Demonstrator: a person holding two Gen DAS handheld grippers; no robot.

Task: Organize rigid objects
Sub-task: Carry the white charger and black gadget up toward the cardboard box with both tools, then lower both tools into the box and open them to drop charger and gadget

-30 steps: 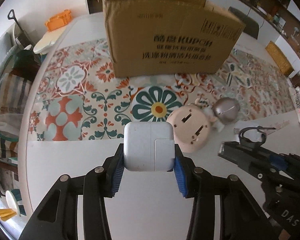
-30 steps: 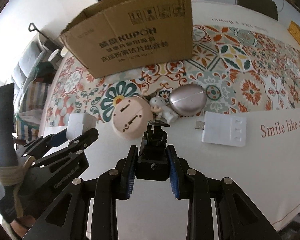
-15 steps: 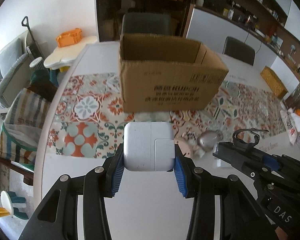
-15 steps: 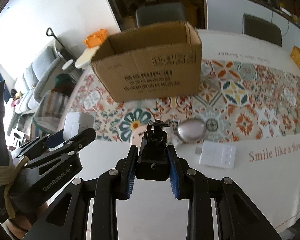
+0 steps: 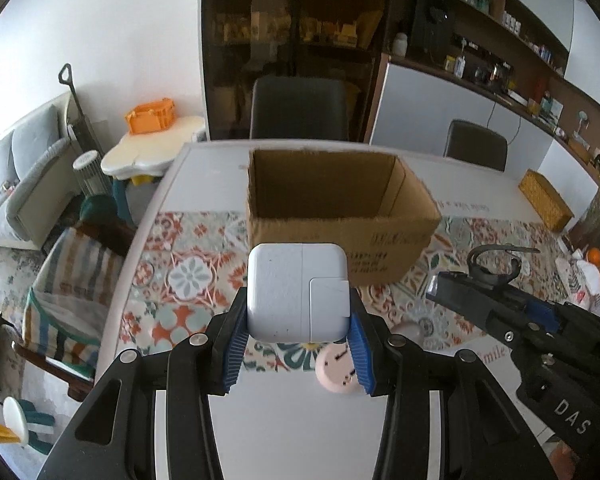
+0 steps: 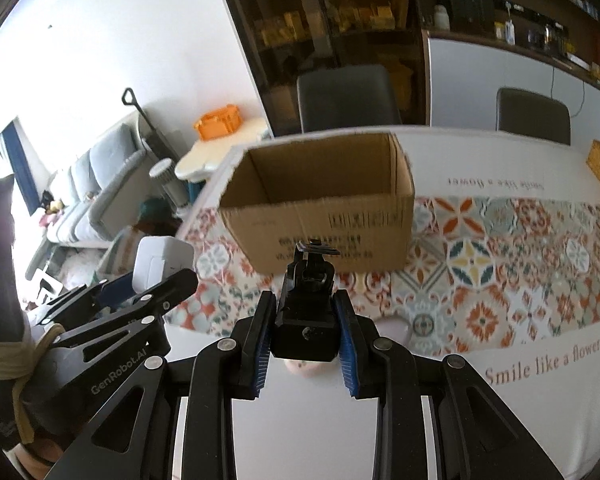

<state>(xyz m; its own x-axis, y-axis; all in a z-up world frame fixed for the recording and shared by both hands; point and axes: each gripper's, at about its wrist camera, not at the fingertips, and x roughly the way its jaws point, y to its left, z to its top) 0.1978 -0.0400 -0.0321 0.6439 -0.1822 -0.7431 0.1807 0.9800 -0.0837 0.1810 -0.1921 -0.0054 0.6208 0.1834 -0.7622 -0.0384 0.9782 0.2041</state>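
Table (image 5: 284,432): white top, large, with a patterned runner (image 5: 188,276) across its middle and the print "Smile like a flower" at the near right. Box (image 5: 340,216): brown cardboard, open at the top, standing upright on the runner at the far middle; its inside as far as visible shows only bare walls. Left gripper (image 5: 298,312): black frame, blue pads, jaws closed narrowly on the charger, raised above the near table, in front of the box. Right gripper (image 6: 304,332): same make, jaws clamped on the mount, raised beside the left one, to its right. Charger (image 5: 298,292): white, square, rounded corners, held by its two sides. Mount (image 6: 306,308): black, small, blocky, held upright by its base. Disc (image 5: 336,372): pink, round, lying on the near table below the left gripper, partly hidden.
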